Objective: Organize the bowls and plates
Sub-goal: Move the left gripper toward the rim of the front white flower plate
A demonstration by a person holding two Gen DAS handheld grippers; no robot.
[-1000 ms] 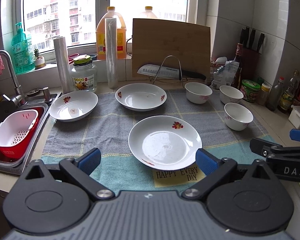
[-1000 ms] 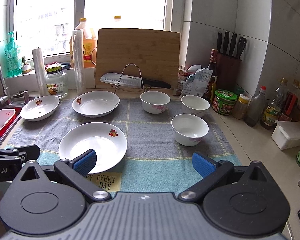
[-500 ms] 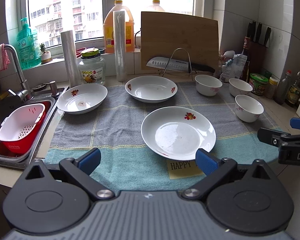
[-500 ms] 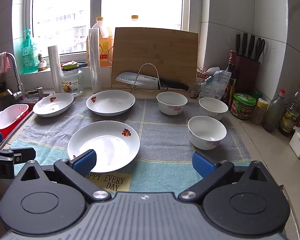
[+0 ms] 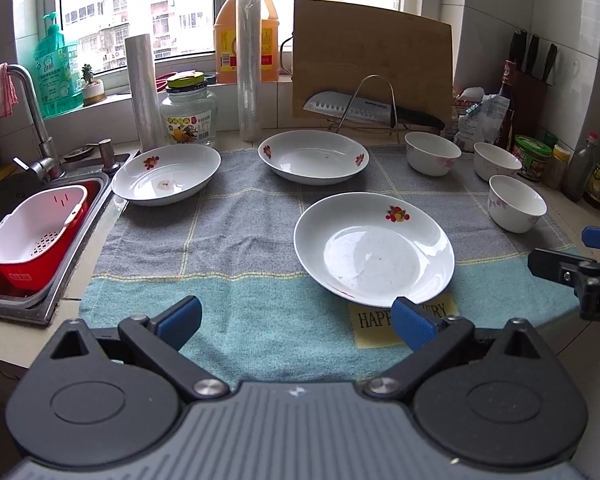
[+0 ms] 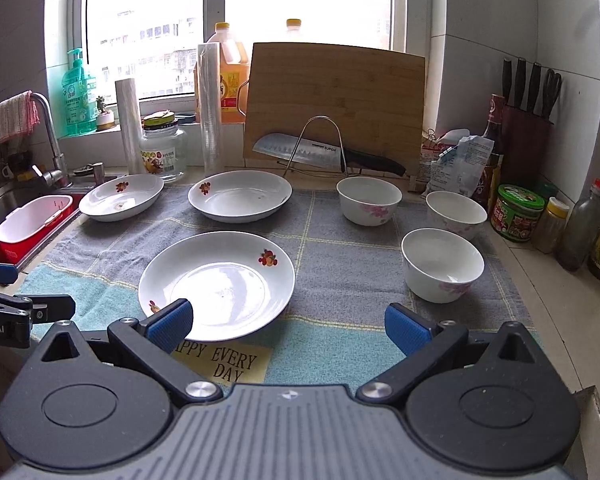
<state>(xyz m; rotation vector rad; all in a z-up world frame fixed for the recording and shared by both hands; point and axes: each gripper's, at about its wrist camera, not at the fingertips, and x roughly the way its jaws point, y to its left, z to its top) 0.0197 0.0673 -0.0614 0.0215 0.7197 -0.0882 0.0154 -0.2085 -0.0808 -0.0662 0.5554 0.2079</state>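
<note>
Left gripper (image 5: 296, 320): blue-tipped fingers (image 5: 180, 316) spread wide, holding nothing, poised above the near edge of the towel (image 5: 240, 240). Right gripper (image 6: 288, 322): fingers (image 6: 404, 328) likewise spread wide and empty, its left tip overlapping the near rim of the closest plate in the right-wrist view; whether it touches cannot be told. Three white plates with small fruit prints lie on the towel, all empty: the near plate (image 6: 216, 284) just beyond both grippers, the middle plate (image 6: 240, 196) behind it, and the left plate (image 6: 121, 197) near the sink. Three white bowls with pink flowers stand to the right, each upright, apart and empty: the near bowl (image 6: 442, 264), the far-right bowl (image 6: 456, 214) and the rear bowl (image 6: 369, 200). In the sink (image 5: 48, 304) a white strainer basket (image 5: 36, 224) sits nested in a red tub (image 5: 32, 272); nothing shows in the basket. Behind the dishes a cutting board (image 6: 334, 100) leans upright, with a knife (image 6: 328, 154) resting on a wire rack before it.
</note>
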